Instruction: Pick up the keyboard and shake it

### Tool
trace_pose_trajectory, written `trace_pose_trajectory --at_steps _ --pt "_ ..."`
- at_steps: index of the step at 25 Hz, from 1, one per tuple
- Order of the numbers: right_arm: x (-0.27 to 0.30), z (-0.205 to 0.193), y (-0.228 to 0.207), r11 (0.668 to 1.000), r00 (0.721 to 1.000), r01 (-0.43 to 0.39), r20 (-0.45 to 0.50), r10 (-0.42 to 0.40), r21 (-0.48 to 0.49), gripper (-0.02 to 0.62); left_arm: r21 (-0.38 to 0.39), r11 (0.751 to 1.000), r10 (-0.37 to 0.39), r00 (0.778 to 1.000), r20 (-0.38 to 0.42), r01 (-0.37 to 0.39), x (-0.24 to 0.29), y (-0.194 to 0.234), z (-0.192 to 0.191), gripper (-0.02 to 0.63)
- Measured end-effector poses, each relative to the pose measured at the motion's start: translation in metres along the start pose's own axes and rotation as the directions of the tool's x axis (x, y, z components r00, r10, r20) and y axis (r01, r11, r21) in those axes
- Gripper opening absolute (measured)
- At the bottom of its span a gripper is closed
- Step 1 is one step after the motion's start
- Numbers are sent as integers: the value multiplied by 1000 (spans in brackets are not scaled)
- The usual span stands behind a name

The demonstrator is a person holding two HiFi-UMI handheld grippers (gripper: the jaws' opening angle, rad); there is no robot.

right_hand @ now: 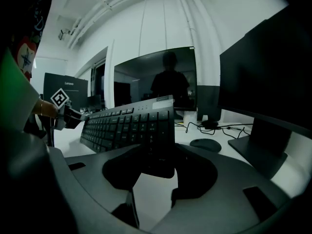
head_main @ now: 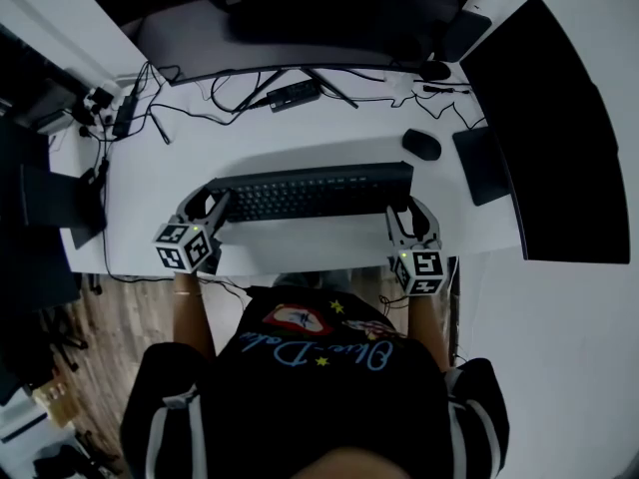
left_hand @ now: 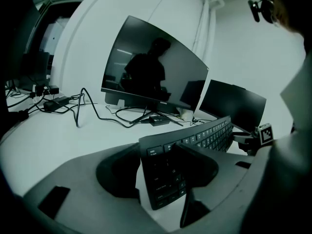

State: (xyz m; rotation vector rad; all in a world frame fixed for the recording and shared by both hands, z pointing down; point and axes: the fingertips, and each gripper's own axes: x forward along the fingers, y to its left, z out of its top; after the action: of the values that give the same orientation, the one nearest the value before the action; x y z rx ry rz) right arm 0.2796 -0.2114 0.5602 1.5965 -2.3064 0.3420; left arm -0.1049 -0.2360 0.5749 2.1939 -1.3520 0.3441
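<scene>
Keyboard [head_main: 310,192] gripped at both ends over the desk [head_main: 300,118] front, with left gripper [head_main: 213,208] and right gripper [head_main: 403,214] each clamped on an edge. Bites look shallow, so a hard shake could slip one end out and drop it near the mouse [head_main: 421,144].

dim, cool-toned frames with strong fisheye bending at the edges, black vignetted corners and soft shadows.

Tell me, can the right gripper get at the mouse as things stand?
Probably not yet: the right gripper is closed on the right end of the keyboard. The mouse lies on the desk just beyond, nothing between, so once it lets go the way looks free.
</scene>
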Motion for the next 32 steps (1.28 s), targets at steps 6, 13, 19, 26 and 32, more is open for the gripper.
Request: trace_pose_trajectory --at_steps 6,13,19,26,32 --pt "9 -19 -6 998 997 -13 -77 18 65 167 0 1000 -10 1000 -30 10 15 1 -5 203" --pt "22 -39 -5 991 986 -42 -152 61 128 169 -29 1000 1 998 -55 -2 25 12 -14 204" --pt "30 -54 1 984 973 -55 -211 91 172 169 -82 996 40 996 -74 -46 32 22 -20 206" --pt "33 -69 4 976 959 -60 -260 114 208 169 -83 995 53 993 -104 -62 36 26 -29 206" --pt "38 -75 4 986 948 -61 -300 105 152 169 -88 993 64 989 -135 -76 42 27 -37 209"
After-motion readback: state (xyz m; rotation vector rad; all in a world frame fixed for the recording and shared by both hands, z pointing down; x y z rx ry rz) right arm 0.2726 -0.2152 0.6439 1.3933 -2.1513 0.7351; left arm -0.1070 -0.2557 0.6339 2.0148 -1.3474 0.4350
